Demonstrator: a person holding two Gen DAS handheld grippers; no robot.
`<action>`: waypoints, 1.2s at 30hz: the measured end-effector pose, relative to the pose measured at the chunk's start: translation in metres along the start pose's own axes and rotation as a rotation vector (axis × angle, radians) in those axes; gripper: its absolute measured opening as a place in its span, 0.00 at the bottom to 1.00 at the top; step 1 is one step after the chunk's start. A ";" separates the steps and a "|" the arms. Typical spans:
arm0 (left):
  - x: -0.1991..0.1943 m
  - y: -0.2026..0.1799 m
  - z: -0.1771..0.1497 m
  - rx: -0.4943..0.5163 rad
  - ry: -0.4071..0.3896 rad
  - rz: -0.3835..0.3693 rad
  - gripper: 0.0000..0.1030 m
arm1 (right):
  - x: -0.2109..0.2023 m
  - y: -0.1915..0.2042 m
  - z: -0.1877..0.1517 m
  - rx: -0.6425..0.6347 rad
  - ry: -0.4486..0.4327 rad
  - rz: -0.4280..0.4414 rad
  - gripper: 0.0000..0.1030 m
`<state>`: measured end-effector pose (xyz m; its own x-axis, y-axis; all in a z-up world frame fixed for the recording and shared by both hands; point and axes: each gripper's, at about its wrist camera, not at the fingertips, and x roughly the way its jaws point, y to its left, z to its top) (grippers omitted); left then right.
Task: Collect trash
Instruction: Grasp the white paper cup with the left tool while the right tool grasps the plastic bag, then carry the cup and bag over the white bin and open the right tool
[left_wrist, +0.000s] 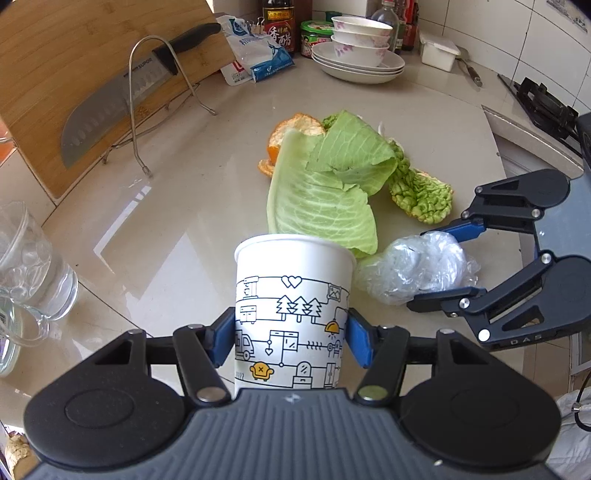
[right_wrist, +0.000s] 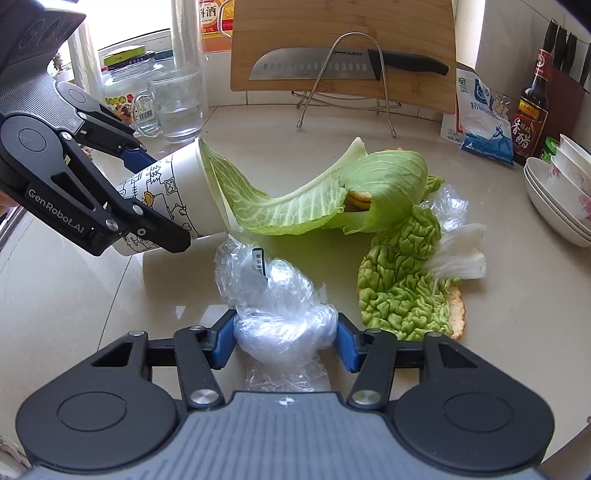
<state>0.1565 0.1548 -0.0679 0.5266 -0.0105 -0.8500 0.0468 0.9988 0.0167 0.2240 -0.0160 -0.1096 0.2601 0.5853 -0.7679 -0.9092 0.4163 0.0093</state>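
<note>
The left tongs (left_wrist: 291, 341) are gripping a white paper cup printed with black line drawings and small yellow icons (left_wrist: 291, 314), their blue pads pressing on opposite sides of its wall about midway along; the right wrist view is showing the cup tilted, its open mouth facing the vegetable scraps. The right tongs (right_wrist: 286, 338) are closing about a crumpled wad of clear plastic film (right_wrist: 280, 302), the blue pads sitting against its two flanks, partly open around its bulk, while the wad is resting on the glossy beige desk (left_wrist: 177, 206) just beside the cup. The film is looking very light, soft and slippery, so it is likely springing back and sliding under a loose pinch; taking it through the dense middle of the bundle seems wiser than catching a loose flap. The cup is thin-walled and light, so it is probably denting under a hard squeeze, and the mid-wall hold seems sound. Beyond these, a broad pale-green cabbage leaf (left_wrist: 325, 192) is lying over pieces of orange peel (left_wrist: 295, 129), with a crinkled darker green leaf (right_wrist: 399, 280) next to it; these look limp and floppy, best pinched at the thick rib. A steel chef's knife with a black handle (right_wrist: 332, 64) is hanging on a wire rack against a bamboo cutting board (right_wrist: 406, 22) farther back.
</note>
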 end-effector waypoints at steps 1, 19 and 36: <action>-0.003 -0.002 -0.001 0.000 0.001 0.006 0.59 | -0.002 0.001 0.000 -0.008 -0.003 0.008 0.58; -0.049 -0.084 0.002 -0.007 -0.025 0.043 0.59 | -0.079 -0.023 -0.025 0.017 -0.085 0.083 0.58; -0.016 -0.184 0.061 0.162 -0.071 -0.128 0.58 | -0.155 -0.088 -0.104 0.265 -0.109 -0.134 0.58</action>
<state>0.1917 -0.0319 -0.0254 0.5656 -0.1462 -0.8116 0.2504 0.9681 0.0001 0.2296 -0.2153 -0.0581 0.4185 0.5782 -0.7004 -0.7520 0.6530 0.0899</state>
